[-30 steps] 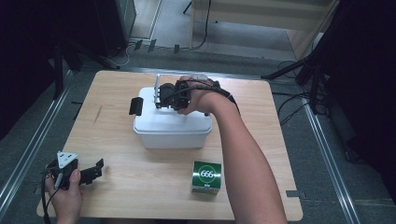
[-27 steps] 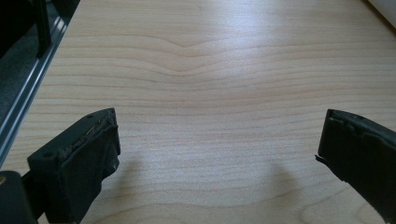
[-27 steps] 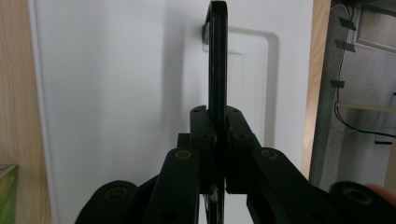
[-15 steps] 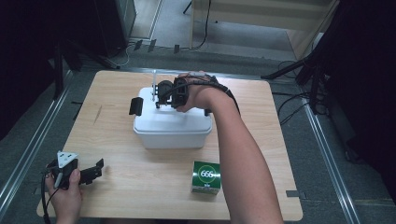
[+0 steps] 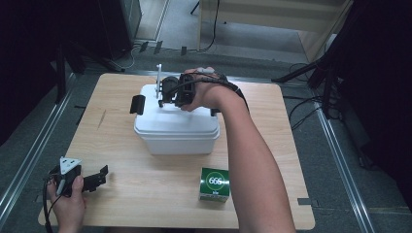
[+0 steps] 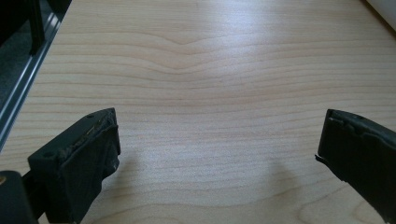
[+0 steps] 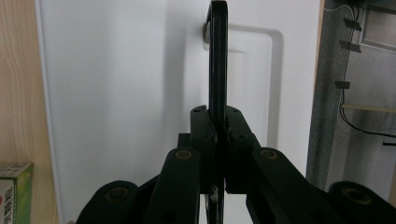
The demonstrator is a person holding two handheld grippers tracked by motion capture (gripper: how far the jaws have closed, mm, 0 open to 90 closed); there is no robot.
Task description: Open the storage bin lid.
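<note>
A white lidded box stands in the middle of the wooden table. My right gripper is over the far part of its lid, shut on the lid's thin carry handle, which stands up on edge between the jaws. The handle's tip pokes up as a pale strip. In the right gripper view my right gripper looks down on the white lid. My left gripper rests low at the table's near left corner. Its jaws stand wide open over bare wood.
A small green carton marked 666 sits near the front edge, right of centre, and its corner appears beside the box. A black latch sticks out on the box's left end. Metal rails and cables lie on the floor around the table.
My right gripper has shifted slightly left and away over the lid, and the handle has swung up with it. The left gripper has not moved.
</note>
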